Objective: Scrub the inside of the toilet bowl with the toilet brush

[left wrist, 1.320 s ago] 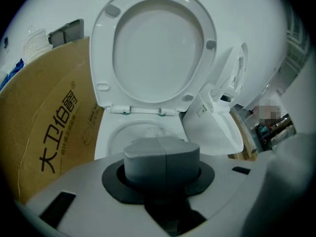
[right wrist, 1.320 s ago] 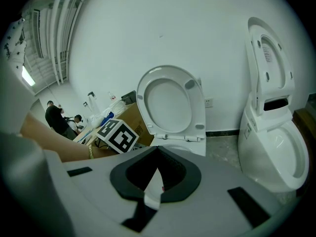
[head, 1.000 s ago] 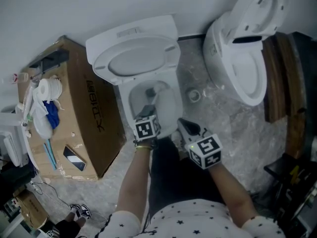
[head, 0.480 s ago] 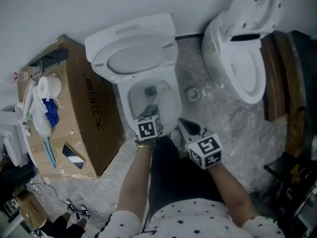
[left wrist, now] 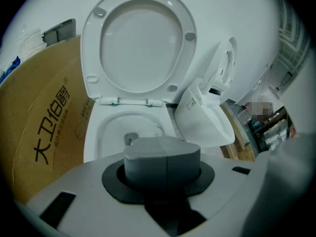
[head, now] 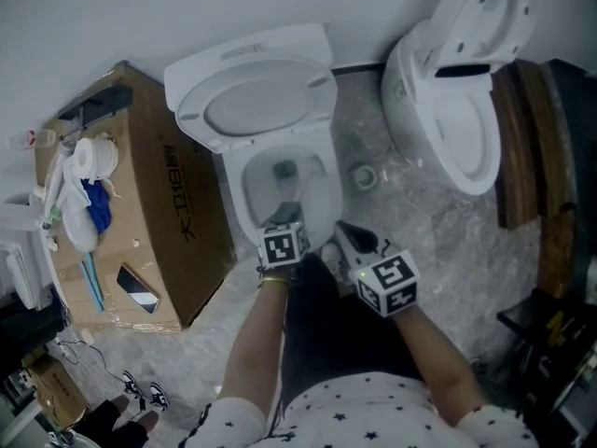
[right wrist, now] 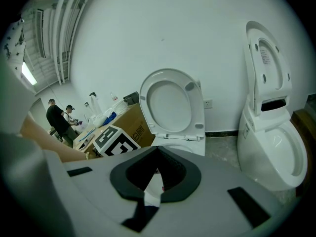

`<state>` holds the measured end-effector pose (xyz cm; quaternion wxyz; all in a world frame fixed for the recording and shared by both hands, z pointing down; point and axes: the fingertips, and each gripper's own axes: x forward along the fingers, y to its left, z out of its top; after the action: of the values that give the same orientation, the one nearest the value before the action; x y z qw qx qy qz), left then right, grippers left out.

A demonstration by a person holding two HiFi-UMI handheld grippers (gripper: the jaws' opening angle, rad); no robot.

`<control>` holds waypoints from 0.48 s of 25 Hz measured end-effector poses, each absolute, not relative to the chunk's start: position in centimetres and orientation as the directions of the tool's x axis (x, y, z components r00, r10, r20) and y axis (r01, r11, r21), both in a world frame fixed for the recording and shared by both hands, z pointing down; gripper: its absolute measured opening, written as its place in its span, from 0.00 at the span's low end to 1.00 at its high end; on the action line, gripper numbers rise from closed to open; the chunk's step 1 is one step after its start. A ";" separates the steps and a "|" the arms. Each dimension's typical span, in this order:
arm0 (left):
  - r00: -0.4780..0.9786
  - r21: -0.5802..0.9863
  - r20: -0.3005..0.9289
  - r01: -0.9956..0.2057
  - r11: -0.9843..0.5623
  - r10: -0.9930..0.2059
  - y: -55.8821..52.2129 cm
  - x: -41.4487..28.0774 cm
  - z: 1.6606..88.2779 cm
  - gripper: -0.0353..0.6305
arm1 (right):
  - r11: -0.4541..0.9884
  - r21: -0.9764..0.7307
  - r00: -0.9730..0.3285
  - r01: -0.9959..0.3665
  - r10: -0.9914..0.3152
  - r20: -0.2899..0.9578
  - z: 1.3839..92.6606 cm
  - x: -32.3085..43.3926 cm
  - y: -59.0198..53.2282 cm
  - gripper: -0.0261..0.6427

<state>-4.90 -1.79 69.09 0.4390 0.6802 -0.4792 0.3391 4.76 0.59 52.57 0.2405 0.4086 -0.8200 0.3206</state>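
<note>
Head view: my left gripper [head: 281, 217] reaches over the near rim of the bowl [head: 250, 180], its marker cube facing up. A grey shaft, the brush [head: 283, 197], runs from its tip down into the bowl toward a dark patch at the bottom. Whether that patch is the brush head or the drain, I cannot tell. My right gripper [head: 351, 240] hangs just right of the bowl's near corner, apart from it, over the mottled floor [head: 410, 213]. The lid [head: 256, 105] stands raised at the far side. A box [head: 177, 222] sits against the toilet's left, and a second toilet [head: 448, 110] stands to the right.

Left gripper view: my jaws pinch the brush [left wrist: 162, 157]; its grey end fills the dark pads of the left gripper [left wrist: 162, 177]. Beyond it lies the open bowl [left wrist: 106, 132] with a small grey spot low inside, and the lid [left wrist: 138, 38] stands upright behind.

Right gripper view: the right gripper [right wrist: 157, 180] is pressed nearly together, only a thin slit left between the pads, and nothing is in them. The marker cube of the left gripper [right wrist: 113, 141] shows at left, the second toilet [right wrist: 274, 152] at right, and two people [right wrist: 59, 120] far off at left.
</note>
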 end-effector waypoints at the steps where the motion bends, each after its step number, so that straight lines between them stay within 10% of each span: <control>1: 0.314 0.276 0.882 -0.949 -0.154 -0.353 -1.6 -4.9 69.1 0.27 | 0.462 -0.329 -0.551 -0.823 -0.515 0.656 52.6 4.7 0.6 0.05; 12: 0.304 0.268 0.898 -0.951 -0.153 -0.318 1.5 -5.4 69.7 0.27 | 0.479 -0.329 -0.563 -0.814 -0.506 0.654 52.4 4.1 1.4 0.05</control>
<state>-5.43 1.46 69.69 0.4478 0.6719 -0.4724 0.3534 4.13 1.35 52.44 0.2427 0.3998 -0.8251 0.3170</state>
